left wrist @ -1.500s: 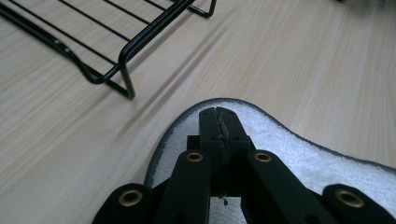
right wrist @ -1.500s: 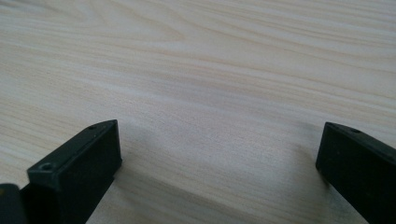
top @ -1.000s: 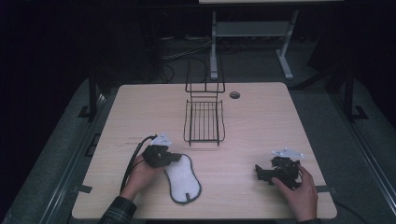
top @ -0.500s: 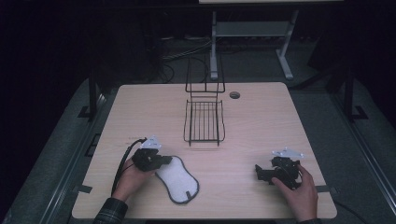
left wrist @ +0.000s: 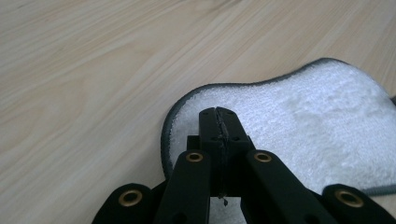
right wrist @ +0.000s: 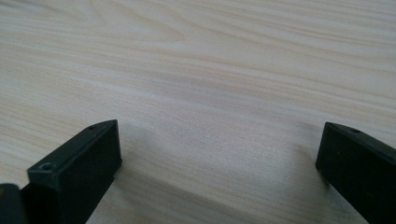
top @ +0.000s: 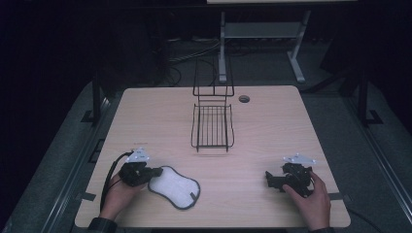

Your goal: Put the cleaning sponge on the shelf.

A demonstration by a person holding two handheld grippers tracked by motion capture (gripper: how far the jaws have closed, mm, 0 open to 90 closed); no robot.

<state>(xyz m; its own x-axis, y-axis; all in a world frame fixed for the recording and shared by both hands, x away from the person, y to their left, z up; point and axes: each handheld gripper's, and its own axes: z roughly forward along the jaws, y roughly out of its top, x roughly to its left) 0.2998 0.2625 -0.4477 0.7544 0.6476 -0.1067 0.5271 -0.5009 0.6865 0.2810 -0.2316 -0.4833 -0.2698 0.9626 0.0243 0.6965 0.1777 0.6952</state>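
left gripper (top: 156,172): jaws pressed tight together at the near-left edge of the table. In the left gripper view the tips (left wrist: 218,122) sit over the rim of the pad, closed flat. Can't tell if a bit of the rim is pinched btwn them or if they just press down on it.

white fluffy oval pad w/ dark grey edge (top: 174,187): lies flat on the light wooden table (top: 160,121), near-left part, just right of the left gripper, touching its tips. It's well apart from the rack.

black wire rack (top: 212,125): stands mid-table, far side. Nothing in it.

right gripper (top: 268,178): jaws wide open, nothing in them. It rests low at the near-right of the table, well apart from the pad.

how to do it well: I think the step is sliding the pad by its rim. Keep the tips low and tight, go slow, so the soft rim doesn't slip out or fold up.

high view shows: both hands, the rack, the whole pad and how far apart all are.

left gripper view shows: closed tips and the fluffy top (left wrist: 308,126) up close.

right gripper view shows: bare wood (right wrist: 210,93) btwn the two open jaws.
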